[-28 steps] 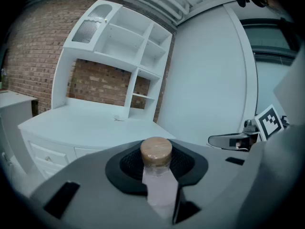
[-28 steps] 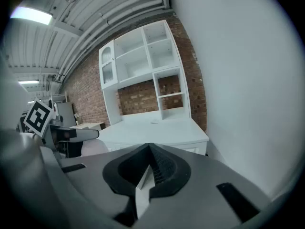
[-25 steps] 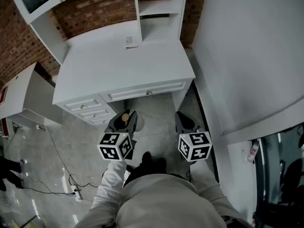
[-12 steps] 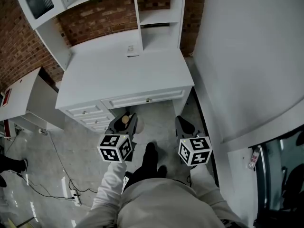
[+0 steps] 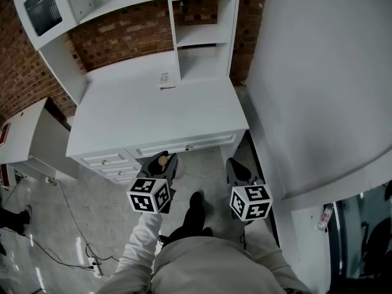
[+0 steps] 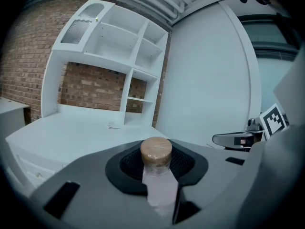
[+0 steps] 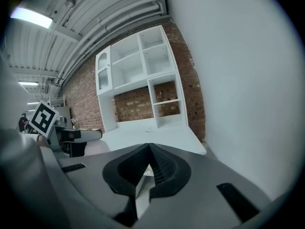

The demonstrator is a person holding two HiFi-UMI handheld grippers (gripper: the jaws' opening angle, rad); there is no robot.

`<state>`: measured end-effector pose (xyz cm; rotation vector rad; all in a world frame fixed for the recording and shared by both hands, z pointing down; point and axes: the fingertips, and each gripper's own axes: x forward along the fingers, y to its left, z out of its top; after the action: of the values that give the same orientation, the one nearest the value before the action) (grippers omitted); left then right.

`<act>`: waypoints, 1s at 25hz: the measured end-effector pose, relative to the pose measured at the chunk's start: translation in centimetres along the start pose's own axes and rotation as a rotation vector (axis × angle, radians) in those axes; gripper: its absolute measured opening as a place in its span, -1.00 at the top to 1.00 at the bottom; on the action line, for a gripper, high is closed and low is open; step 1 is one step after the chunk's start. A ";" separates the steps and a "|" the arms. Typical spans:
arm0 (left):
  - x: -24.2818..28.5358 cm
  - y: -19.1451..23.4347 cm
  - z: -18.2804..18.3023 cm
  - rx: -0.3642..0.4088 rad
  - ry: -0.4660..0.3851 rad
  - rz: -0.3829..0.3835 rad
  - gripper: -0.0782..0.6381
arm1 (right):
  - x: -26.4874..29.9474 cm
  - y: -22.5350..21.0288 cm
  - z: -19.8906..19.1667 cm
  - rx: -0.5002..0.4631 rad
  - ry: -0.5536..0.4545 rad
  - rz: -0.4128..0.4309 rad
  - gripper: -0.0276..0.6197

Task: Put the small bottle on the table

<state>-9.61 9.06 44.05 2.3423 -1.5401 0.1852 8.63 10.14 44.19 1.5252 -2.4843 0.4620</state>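
My left gripper (image 5: pixel 161 160) is shut on a small clear bottle (image 5: pixel 162 160) with a tan cork-like cap, held upright over the floor just in front of the white table's (image 5: pixel 153 112) drawers. In the left gripper view the bottle (image 6: pixel 156 156) stands between the black pads, its cap above them, with the table (image 6: pixel 62 132) ahead. My right gripper (image 5: pixel 236 166) hangs beside it at about the same height, near the table's right front corner. In the right gripper view its jaws (image 7: pixel 147 168) are shut with nothing between them.
White shelving (image 5: pixel 199 23) stands along the table's back edge, against a brick wall. A small paper (image 5: pixel 163 78) lies near the shelving. A large white panel (image 5: pixel 318 84) rises on the right, a low white cabinet (image 5: pixel 27 133) on the left. Cables (image 5: pixel 67 250) lie on the floor.
The head view has shifted, so more of the shelving shows and the table's front edge sits lower in frame. Both grippers keep their pose, and the left still holds the bottle.
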 end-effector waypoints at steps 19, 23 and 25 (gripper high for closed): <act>14.4 8.0 5.7 0.042 0.034 -0.038 0.43 | 15.0 -4.4 6.0 0.007 0.012 -0.034 0.83; 16.6 9.6 6.9 0.044 0.030 -0.046 0.43 | 17.7 -4.9 7.2 0.011 0.009 -0.040 0.83; 17.7 10.3 7.4 0.045 0.027 -0.054 0.43 | 18.8 -5.2 7.8 0.012 0.002 -0.047 0.83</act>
<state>-12.31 -12.50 44.21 2.4029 -1.4733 0.2404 4.76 -10.53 43.72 1.5828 -2.4428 0.4713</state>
